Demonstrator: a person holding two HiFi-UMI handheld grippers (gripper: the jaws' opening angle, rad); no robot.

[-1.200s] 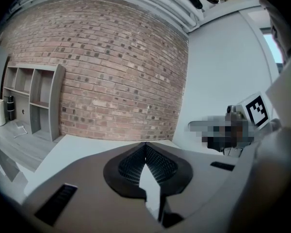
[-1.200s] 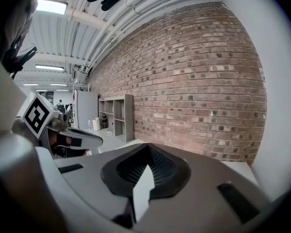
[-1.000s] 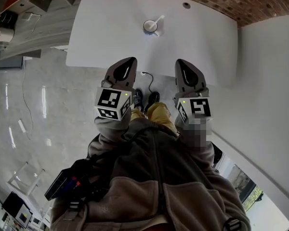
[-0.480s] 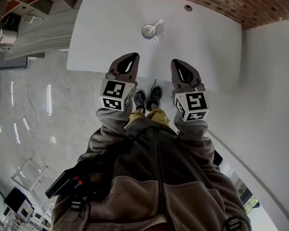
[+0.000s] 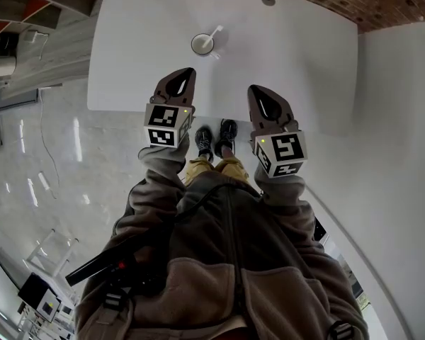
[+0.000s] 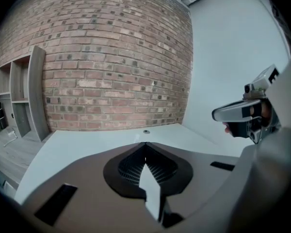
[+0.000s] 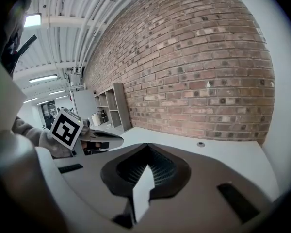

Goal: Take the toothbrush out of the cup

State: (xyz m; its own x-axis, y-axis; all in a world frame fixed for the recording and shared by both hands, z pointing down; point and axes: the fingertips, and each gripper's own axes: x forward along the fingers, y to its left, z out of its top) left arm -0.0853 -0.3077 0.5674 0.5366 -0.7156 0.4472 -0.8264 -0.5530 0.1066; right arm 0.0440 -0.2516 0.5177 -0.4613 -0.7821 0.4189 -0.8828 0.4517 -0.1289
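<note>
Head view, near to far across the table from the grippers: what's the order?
Nearest: left gripper and right gripper at the near edge → cup holding toothbrush → round hole in the table → brick wall.

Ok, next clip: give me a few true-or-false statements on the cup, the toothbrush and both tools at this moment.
1. The white toothbrush stands in the round white cup on the white table. True.
2. In the head view the cup sits nearer the left tool than the right tool. True.
3. The left tool grips the toothbrush. False: it is shut on nothing, short of the cup.
4. The right tool has its jaws wide apart. False: they are together, empty.
</note>
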